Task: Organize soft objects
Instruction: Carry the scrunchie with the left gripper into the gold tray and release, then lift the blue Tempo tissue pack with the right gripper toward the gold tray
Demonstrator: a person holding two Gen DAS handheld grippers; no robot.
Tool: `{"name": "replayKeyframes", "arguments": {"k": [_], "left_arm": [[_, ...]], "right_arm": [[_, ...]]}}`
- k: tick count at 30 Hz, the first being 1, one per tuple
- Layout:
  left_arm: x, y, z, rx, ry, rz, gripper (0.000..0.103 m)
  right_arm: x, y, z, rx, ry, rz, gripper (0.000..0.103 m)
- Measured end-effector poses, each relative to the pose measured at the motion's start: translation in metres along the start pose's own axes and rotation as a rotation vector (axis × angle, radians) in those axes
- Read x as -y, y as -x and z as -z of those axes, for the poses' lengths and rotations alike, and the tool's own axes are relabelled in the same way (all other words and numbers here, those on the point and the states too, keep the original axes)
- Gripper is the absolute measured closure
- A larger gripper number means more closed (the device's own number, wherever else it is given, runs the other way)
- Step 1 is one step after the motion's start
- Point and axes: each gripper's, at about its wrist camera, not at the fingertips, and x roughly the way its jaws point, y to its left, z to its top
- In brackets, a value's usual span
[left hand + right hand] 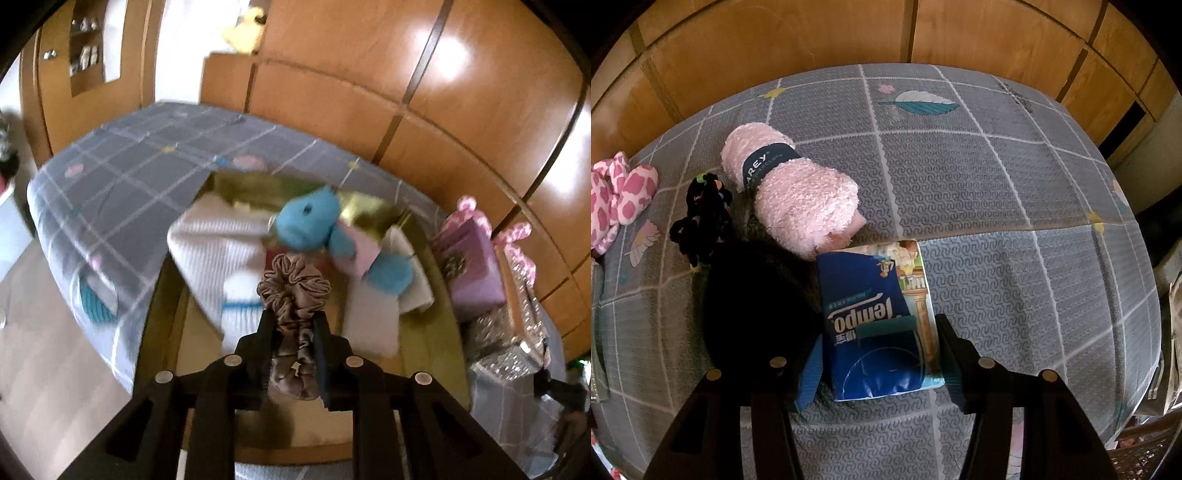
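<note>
In the left wrist view my left gripper point(293, 332) is shut on a taupe satin scrunchie point(293, 291) and holds it above an open gold-lined box point(424, 325). The box holds a blue plush toy point(310, 221), a white knit cloth point(218, 247) and other folded cloths. In the right wrist view my right gripper point(877, 354) is open, its fingers either side of a blue Tempo tissue pack point(875, 325) lying on the grey bed cover point(997, 206). A rolled pink fluffy cloth point(798, 195), a bunch of black hair ties point(701, 218) and a black furry item point(757, 302) lie left of it.
A purple gift box point(472, 269) with a pink spotted bow and sparkly boxes point(506, 332) stand right of the gold box. A pink spotted plush point(617, 199) lies at the bed's left edge. Wooden wardrobe panels point(443, 92) stand behind the bed.
</note>
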Motion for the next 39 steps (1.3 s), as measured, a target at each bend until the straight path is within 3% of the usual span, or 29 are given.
{"name": "replayKeyframes", "arguments": {"k": [3, 5, 6, 18, 27, 35, 39], "left_arm": [[-0.004, -0.013, 0.015, -0.044, 0.026, 0.012, 0.072], [0.000, -0.017, 0.024, -0.049, 0.010, -0.001, 0.043], [0.002, -0.021, 0.027, -0.055, 0.006, -0.008, 0.040], [0.014, 0.007, 0.026, 0.063, -0.009, -0.119, 0.032], [0.045, 0.019, 0.030, 0.092, -0.068, -0.089, 0.032], [0.065, 0.016, 0.031, 0.079, -0.116, -0.053, 0.032], [0.070, 0.019, 0.028, 0.094, -0.122, -0.044, 0.031]], "right_arm": [[0.000, 0.000, 0.000, 0.000, 0.001, 0.001, 0.048], [0.000, 0.000, 0.000, -0.001, 0.000, -0.001, 0.048], [0.000, 0.000, 0.000, -0.001, -0.002, -0.002, 0.048], [0.009, 0.001, -0.004, 0.000, -0.014, -0.019, 0.047], [0.018, 0.012, -0.006, 0.045, -0.058, 0.004, 0.048], [0.061, 0.022, -0.011, 0.098, -0.267, 0.027, 0.048], [0.053, 0.036, -0.022, 0.145, -0.244, 0.012, 0.048]]}}
